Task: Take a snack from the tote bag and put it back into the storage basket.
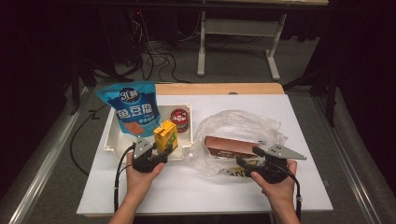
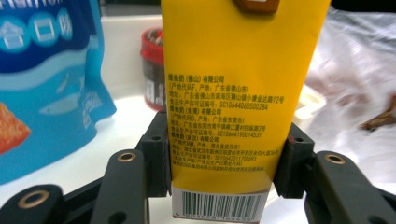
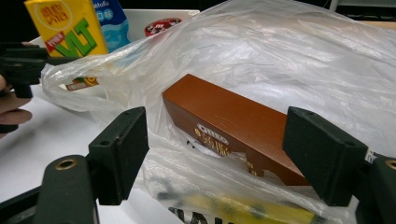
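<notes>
Yellow carton [image 1: 165, 135] clamped in left claw [image 1: 161, 150], not yet bagged; right claw [image 1: 248, 164] apart at plastic bag [image 1: 233, 123], brown box [image 1: 231, 145] already inside.

A white surface [image 1: 187, 186] with a wooden strip along its far edge carries a shallow white tray [image 1: 111, 140] at its left. Inside the tray, a blue snack pouch [image 1: 132, 108] printed with white characters and a fish motif stands upright against the left wall. Beside it, toward the tray's far right corner, sits a small round tub with a red lid [image 1: 179, 120]; the left gripper view shows it [image 2: 152, 70] as a dark body under a red rim. Beyond the surface, grey floor [image 1: 233, 70] holds a tangle of black cables [image 1: 154, 58] and the pale metal legs of a table frame [image 1: 273, 56]. The surroundings are dark.
</notes>
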Available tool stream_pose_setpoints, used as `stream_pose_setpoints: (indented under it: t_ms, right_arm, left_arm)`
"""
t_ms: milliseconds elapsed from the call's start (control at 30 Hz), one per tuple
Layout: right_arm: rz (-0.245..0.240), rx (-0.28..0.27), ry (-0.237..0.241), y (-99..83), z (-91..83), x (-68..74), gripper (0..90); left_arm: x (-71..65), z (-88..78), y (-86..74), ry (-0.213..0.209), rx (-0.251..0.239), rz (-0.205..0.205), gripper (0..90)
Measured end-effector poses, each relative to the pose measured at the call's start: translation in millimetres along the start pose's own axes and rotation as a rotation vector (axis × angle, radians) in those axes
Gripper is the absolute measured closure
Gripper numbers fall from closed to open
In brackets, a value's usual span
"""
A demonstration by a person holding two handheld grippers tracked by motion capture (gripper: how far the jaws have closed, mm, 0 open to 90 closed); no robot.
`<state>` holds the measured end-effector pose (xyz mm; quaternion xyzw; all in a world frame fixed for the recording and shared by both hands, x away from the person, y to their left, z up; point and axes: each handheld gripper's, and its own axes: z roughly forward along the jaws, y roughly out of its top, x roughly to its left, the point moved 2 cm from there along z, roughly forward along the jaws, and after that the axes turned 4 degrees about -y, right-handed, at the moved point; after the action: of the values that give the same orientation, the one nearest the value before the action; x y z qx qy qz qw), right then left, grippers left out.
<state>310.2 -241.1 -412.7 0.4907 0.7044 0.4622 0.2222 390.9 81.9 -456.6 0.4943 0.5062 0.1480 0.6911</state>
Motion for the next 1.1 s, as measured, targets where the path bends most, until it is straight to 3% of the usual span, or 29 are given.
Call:
stream_pose_setpoints:
  t_ms: [467,767,1100]
  right_arm:
    - [0.010,0.005,-0.001,-4.0,2.6,-1.8,23.7]
    - [0.011,0.010,0.000,-6.4,4.7,-1.4,24.2]
    - [0.009,0.019,-0.011,-9.1,6.6,-3.4,25.7]
  left_arm:
    - [18.7,19.7,-17.8,0.069,0.066,0.013,50.3]
    - [19.8,23.5,-20.3,0.068,0.065,0.038,49.5]
    - [22.5,17.3,-18.4,0.072,0.083,0.003,46.8]
